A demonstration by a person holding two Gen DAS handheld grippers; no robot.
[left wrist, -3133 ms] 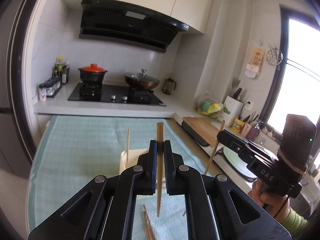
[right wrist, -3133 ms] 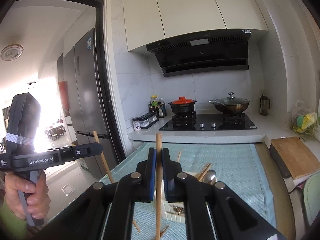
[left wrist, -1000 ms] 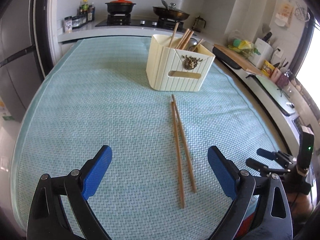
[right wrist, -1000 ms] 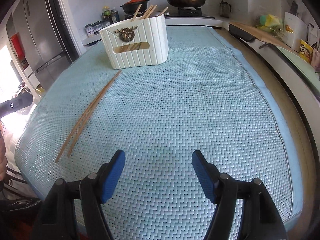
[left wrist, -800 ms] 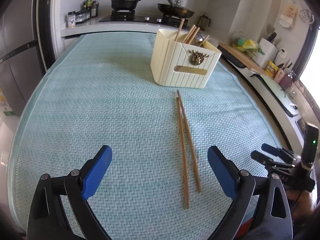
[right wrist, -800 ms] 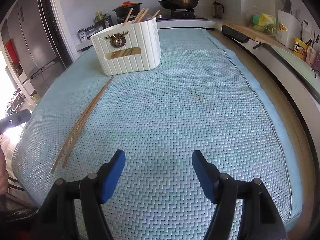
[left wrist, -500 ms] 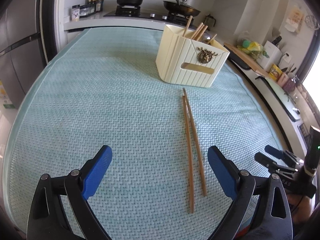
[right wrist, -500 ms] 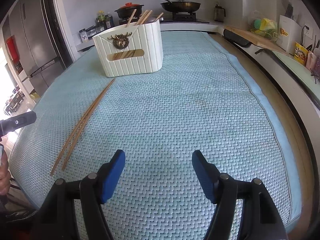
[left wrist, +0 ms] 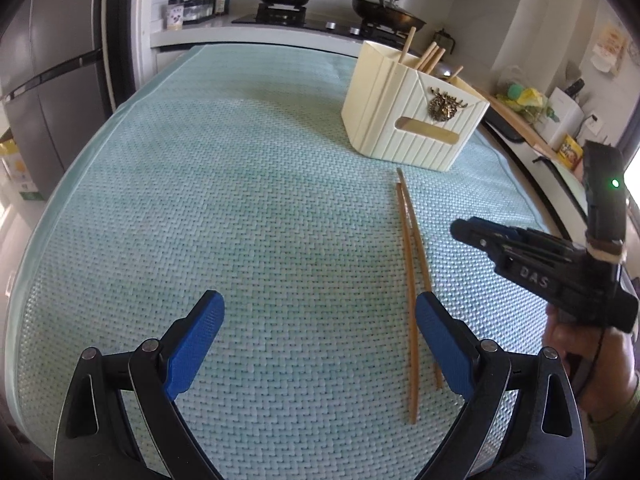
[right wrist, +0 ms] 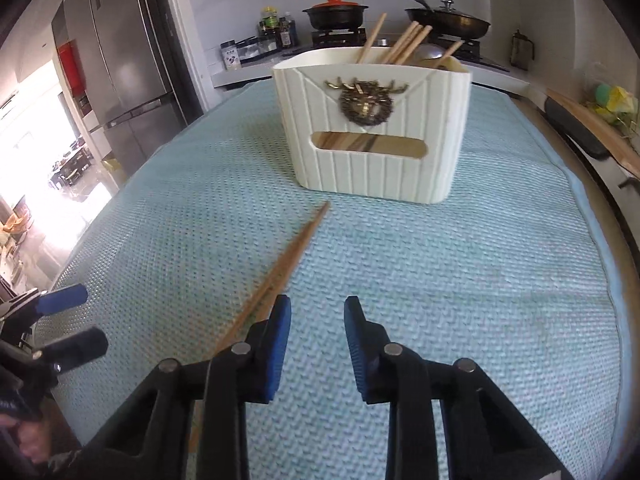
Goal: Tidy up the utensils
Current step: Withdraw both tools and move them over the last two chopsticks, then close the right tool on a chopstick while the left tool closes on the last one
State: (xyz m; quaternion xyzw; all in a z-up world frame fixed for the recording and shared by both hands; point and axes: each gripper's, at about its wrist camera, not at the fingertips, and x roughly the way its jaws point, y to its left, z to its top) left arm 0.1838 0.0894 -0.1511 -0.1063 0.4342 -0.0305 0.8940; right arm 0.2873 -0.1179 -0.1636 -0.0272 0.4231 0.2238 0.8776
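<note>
Kitchen worktop, teal woven mat (left wrist: pixel 240 200). Two chopsticks (left wrist: pixel 410 264) flat, side by side, long axis toward cream holder (right wrist: pixel 376 140). Right gripper (right wrist: pixel 316 320) nearer, jaws open, empty, sticks just left. Left gripper (left wrist: pixel 320 336) jaws wide, empty.

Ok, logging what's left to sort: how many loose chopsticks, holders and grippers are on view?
Loose chopsticks on the mat: 2
Utensil holder: 1
Grippers: 2, left gripper and right gripper
Total: 5
</note>
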